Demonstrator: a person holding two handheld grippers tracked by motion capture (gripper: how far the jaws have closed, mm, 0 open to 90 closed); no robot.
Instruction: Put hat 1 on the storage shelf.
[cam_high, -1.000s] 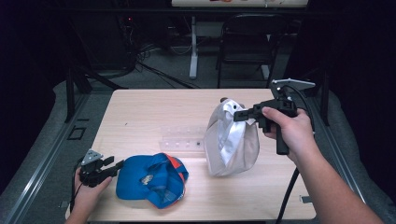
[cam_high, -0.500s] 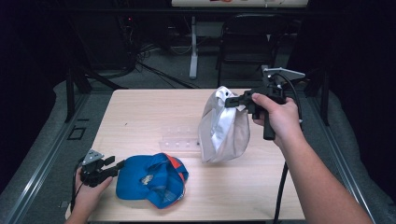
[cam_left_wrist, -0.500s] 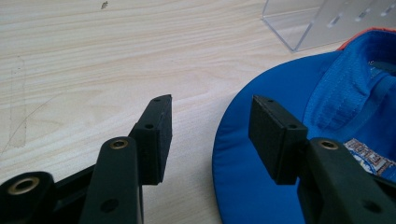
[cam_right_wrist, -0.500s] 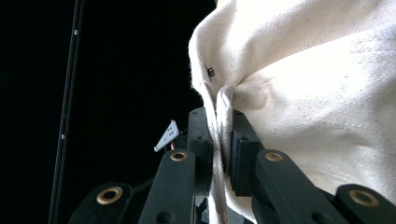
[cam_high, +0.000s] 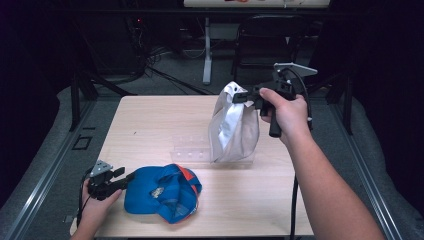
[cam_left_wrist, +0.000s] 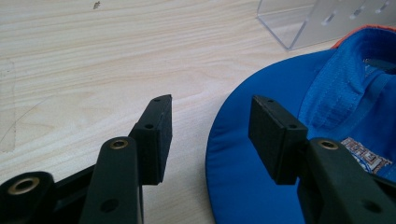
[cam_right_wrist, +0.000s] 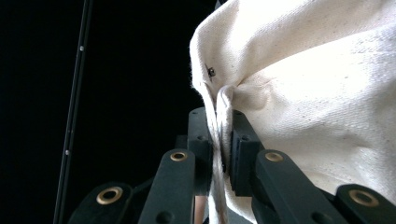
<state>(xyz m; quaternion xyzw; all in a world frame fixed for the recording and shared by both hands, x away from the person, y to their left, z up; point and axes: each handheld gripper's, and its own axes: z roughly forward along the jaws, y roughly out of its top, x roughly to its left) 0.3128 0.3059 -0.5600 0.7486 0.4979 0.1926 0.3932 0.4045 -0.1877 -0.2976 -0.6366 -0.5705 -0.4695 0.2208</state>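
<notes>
A white cloth bag (cam_high: 232, 127) hangs above the middle of the wooden table (cam_high: 150, 125), lifted by its top edge. My right gripper (cam_high: 241, 96) is shut on that edge; in the right gripper view the cream fabric (cam_right_wrist: 317, 93) is pinched between the two black jaws at my right gripper (cam_right_wrist: 220, 140). A blue cap (cam_high: 162, 192) with an orange trim lies upside down near the front left. My left gripper (cam_high: 127, 176) rests on the table beside it, open, with the cap's blue brim (cam_left_wrist: 243, 177) under its right jaw at my left gripper (cam_left_wrist: 210, 121).
A clear acrylic stand (cam_high: 192, 150) sits on the table just below and left of the hanging bag, also seen as a clear acrylic stand (cam_left_wrist: 322, 21) beyond the cap. A black chair (cam_high: 265, 40) and cables lie behind the table's far edge.
My right gripper has carried the bag up and leftward, so it now hangs free of the table. The left gripper and the cap have stayed put.
</notes>
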